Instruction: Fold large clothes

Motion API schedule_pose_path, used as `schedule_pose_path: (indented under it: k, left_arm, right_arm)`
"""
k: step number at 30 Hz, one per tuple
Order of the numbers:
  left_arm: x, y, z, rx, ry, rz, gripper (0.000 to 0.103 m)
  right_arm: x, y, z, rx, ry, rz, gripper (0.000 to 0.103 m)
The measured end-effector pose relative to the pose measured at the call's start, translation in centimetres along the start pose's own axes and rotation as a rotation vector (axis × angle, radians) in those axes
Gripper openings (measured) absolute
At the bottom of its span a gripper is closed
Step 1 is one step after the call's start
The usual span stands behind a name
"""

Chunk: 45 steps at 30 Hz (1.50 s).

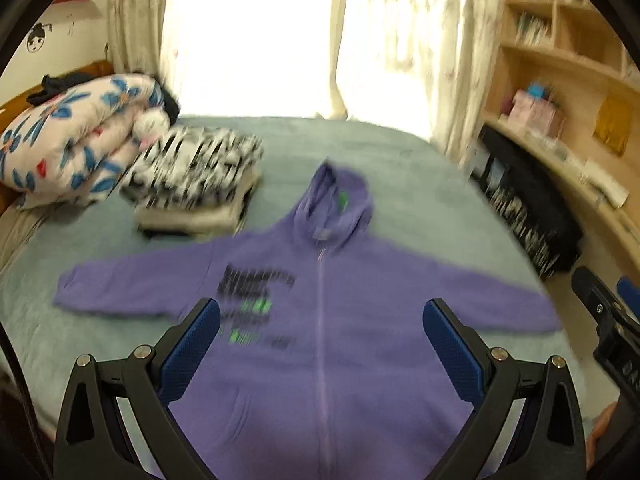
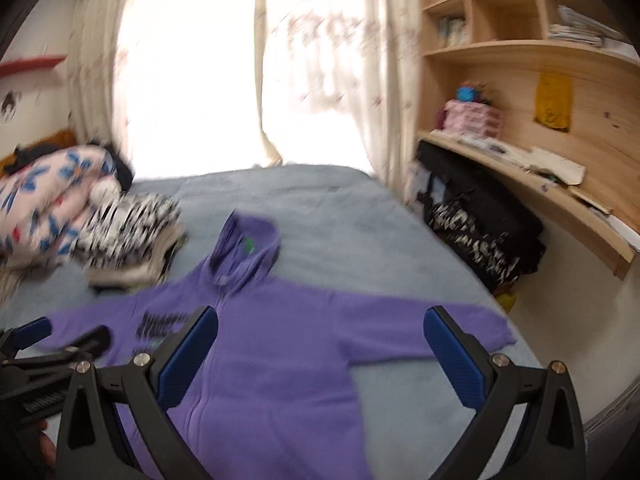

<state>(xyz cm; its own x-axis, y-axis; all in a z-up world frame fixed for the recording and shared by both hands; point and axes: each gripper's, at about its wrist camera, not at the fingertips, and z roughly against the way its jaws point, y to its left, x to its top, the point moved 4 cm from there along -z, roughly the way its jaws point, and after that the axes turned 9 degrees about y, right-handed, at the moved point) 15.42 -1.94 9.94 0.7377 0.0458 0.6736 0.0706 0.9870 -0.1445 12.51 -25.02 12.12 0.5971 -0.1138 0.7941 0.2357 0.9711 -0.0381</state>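
Observation:
A purple zip hoodie [image 1: 340, 332] [image 2: 272, 344] lies flat and front-up on the grey-blue bed, hood pointing away, both sleeves spread sideways. Black and green print marks its chest. My left gripper [image 1: 320, 344] hovers open above the hoodie's lower chest, nothing between its blue pads. My right gripper [image 2: 320, 352] is open too, above the hoodie's right half near the sleeve. The right gripper shows at the right edge of the left wrist view [image 1: 608, 320]; the left one shows at the lower left of the right wrist view [image 2: 52, 344]. Both views are motion-blurred.
A stack of folded clothes with a black-and-white top piece [image 1: 196, 184] [image 2: 132, 236] sits left of the hood. A flowered duvet [image 1: 76, 140] lies behind it. Right of the bed [image 1: 400, 152] stand a black patterned bag [image 2: 484, 232] and wooden shelves [image 2: 520, 92]. Curtains hang at the bright window.

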Motion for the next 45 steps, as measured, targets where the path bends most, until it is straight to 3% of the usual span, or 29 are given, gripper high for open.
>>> schedule_pose_path:
  k: [3, 10, 16, 22, 26, 30, 34, 40, 43, 44, 45]
  left_arm:
    - [2.3, -1.1, 0.4, -0.001, -0.049, -0.032, 0.101]
    - [6.9, -5.8, -1.3, -0.028, -0.072, -0.109, 0.101]
    - [9.1, -11.0, -7.6, -0.065, -0.043, -0.127, 0.101]
    - [5.9, -15.7, -17.2, -0.074, 0.082, -0.147, 0.101]
    - [3.2, -18.3, -23.3, -0.029, 0.110, -0.161, 0.101]
    - [0.6, -20.5, -28.4, 0.028, 0.182, -0.149, 0.101]
    - [-1.4, -22.2, -32.1, 0.071, 0.234, -0.126, 0.101]
    - [-2.2, -22.5, -35.0, 0.154, 0.261, -0.153, 0.101]
    - [-2.1, -21.9, -35.2, 0.151, 0.281, -0.152, 0.101]
    - [-2.0, -21.5, -35.0, 0.148, 0.285, -0.150, 0.101]
    - [-2.0, -21.0, -34.8, 0.146, 0.290, -0.151, 0.101]
  right_arm:
    - [1.9, -3.3, -0.3, -0.026, -0.031, -0.049, 0.103]
    - [5.4, -12.1, -3.0, -0.022, -0.023, -0.166, 0.103]
    - [5.2, -19.0, -9.4, -0.076, 0.117, -0.238, 0.103]
    - [0.1, -25.1, -17.6, -0.138, 0.302, -0.317, 0.103]
    - [-4.7, -28.8, -22.2, -0.072, 0.416, -0.444, 0.085]
    - [-9.3, -32.8, -25.4, -0.025, 0.493, -0.620, 0.083]
    - [-12.2, -35.0, -27.4, 0.009, 0.526, -0.744, 0.076]
    - [-14.2, -35.6, -30.6, 0.035, 0.557, -0.808, 0.062]
    - [-13.7, -35.3, -31.3, -0.004, 0.543, -0.791, 0.040]
    - [-13.3, -34.9, -31.3, -0.001, 0.526, -0.778, 0.014]
    - [-12.8, -34.5, -31.1, 0.017, 0.508, -0.771, 0.011]
